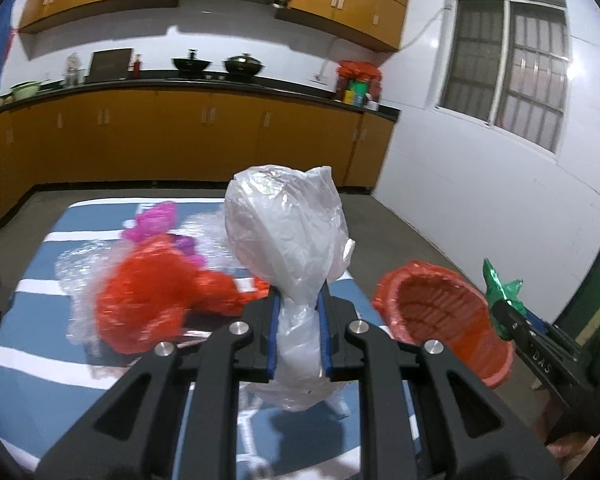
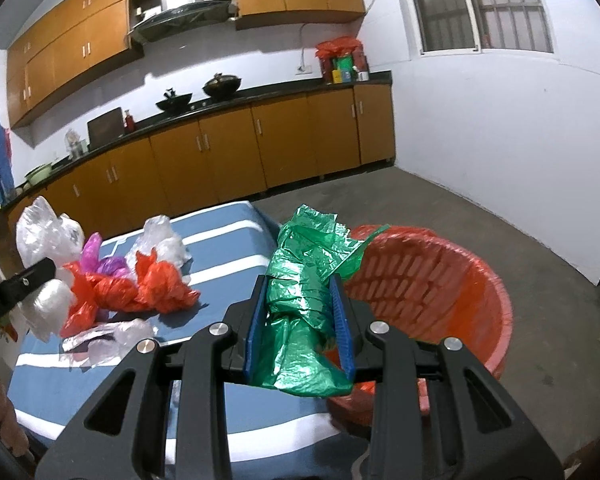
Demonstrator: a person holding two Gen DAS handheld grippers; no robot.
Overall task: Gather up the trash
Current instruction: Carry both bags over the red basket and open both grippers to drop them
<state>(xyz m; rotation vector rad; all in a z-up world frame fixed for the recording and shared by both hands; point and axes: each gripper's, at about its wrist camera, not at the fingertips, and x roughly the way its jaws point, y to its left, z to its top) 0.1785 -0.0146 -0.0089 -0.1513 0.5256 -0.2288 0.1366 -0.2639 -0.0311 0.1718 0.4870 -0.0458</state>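
Note:
My left gripper [image 1: 298, 304] is shut on a clear white plastic bag [image 1: 288, 236] and holds it above the blue striped table [image 1: 32, 360]. My right gripper [image 2: 300, 292] is shut on a crumpled green plastic bag [image 2: 304, 280], held beside the rim of the red-lined basket [image 2: 440, 292]. The basket also shows at the right in the left wrist view [image 1: 444, 320]. On the table lie a red bag [image 2: 140, 288], a purple bag [image 2: 100, 260] and clear plastic wraps [image 2: 160, 244]. The left gripper with its white bag shows at the left in the right wrist view [image 2: 48, 272].
The red basket stands on the concrete floor [image 2: 500, 216] off the table's right edge. Orange kitchen cabinets [image 2: 220, 152] with a black counter run along the back wall. A white wall with a window [image 1: 508, 68] is on the right.

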